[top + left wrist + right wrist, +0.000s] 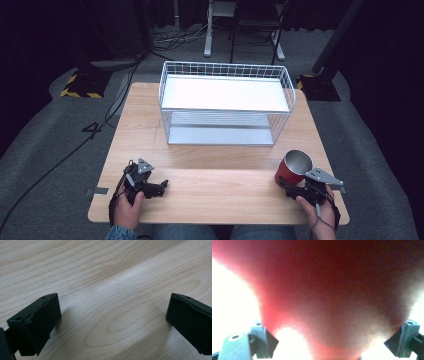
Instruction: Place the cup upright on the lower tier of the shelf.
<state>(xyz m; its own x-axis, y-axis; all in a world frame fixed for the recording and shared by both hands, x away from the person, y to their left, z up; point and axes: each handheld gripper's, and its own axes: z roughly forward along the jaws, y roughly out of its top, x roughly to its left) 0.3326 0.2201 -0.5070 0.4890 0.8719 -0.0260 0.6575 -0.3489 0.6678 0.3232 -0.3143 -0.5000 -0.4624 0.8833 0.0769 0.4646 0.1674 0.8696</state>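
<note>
Two risks stand out: the tilted red metal cup with its silvery inside (294,168), near the light wooden desk's (220,187) right front corner, could slip or tip, since the right tongs (289,190) grip it low at its base. Their own view blurs into red (332,297); the high view clarifies. Left tongs (113,315) gape wide, empty.

you are looking at one red cup (291,169) and one wire basket (226,102). you are holding two grippers.
</note>
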